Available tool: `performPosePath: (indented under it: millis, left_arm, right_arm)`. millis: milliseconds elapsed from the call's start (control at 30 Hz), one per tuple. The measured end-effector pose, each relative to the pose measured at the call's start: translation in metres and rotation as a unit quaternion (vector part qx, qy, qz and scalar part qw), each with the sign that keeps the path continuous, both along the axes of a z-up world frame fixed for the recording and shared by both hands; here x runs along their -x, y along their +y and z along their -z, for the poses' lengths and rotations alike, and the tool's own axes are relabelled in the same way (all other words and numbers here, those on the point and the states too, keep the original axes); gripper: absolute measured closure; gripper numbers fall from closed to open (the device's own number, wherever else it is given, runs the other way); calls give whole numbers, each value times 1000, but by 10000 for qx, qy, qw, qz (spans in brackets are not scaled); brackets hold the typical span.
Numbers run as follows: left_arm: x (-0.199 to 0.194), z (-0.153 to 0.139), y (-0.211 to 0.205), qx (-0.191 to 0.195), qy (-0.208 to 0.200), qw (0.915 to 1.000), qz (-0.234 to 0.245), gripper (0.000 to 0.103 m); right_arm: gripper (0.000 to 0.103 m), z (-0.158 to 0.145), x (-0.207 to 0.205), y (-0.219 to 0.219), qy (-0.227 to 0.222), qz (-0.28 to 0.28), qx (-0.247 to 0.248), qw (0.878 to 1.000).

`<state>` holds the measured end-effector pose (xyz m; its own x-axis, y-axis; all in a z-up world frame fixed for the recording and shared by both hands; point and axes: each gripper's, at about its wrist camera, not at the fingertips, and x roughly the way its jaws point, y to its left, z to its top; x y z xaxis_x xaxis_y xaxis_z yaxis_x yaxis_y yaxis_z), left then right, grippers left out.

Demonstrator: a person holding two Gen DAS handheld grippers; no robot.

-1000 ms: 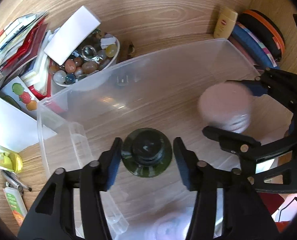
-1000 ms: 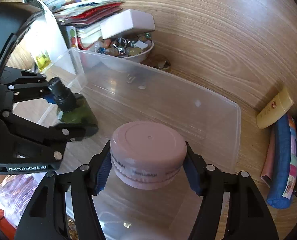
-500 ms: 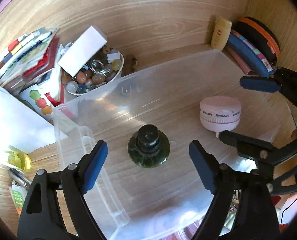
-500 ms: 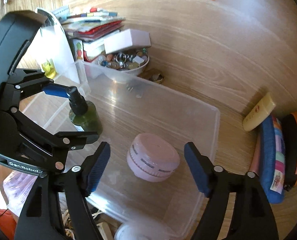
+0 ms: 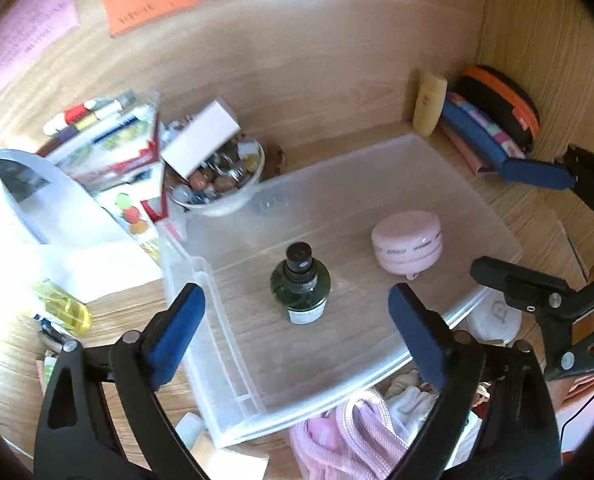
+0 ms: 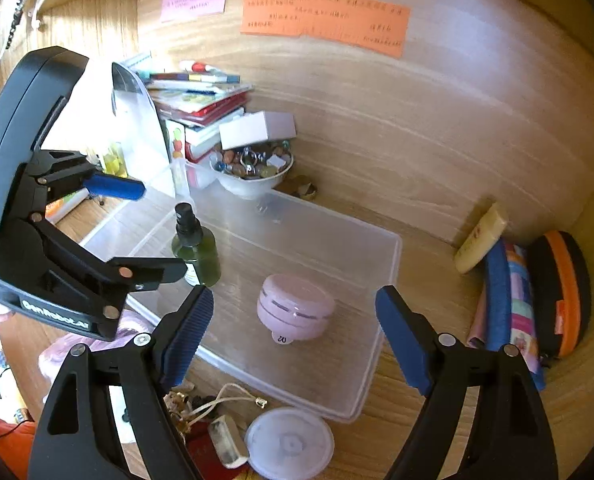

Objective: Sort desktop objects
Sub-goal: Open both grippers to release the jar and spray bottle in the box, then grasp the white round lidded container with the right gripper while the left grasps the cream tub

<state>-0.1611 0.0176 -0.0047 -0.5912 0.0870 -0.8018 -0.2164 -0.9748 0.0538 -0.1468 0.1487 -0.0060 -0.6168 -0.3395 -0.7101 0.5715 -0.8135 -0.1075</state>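
The clear plastic bin (image 5: pixel 449 184) is found on the wooden desk (image 6: pixel 437 152), and two sorted items are seen standing upright on its floor, apart from each other: a dark green bottle (image 5: pixel 300 285) with a black cap, and a pink round jar (image 6: pixel 295 307). Nearest the cameras, the left gripper (image 5: pixel 293 334) is held above the bin's near edge with its jaws spread wide and nothing between them; the bottle is seen beyond the gap, untouched. The right gripper (image 6: pixel 293 336) is likewise held released and empty, the pink jar lying beyond its fingers. A white round lid (image 6: pixel 289 443) is noted just outside the bin's near wall. Behind the bin, a white bowl of beads (image 6: pixel 253 168) is seen, a white box (image 6: pixel 257 128) resting on it. A cream tube (image 6: pixel 480 238) is leaned against the back panel
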Motion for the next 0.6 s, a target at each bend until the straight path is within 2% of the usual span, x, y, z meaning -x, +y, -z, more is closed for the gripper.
performPosePath:
  millis: [233,400,600]
  left_arm:
    - [-25,-26,-24,-282,407,9987,-154,8]
    - [-51,-40,-54,-701,663,9950,-265,7]
    - [-78,-35,-81,-668,834,9924,-615,7]
  right_arm:
    - [18,-11,-19,15,259,135,165,9994]
    - [15,-13,-30,27,364,230,331,9985]
    - [14,-8,-43,40,416,334,389,9978]
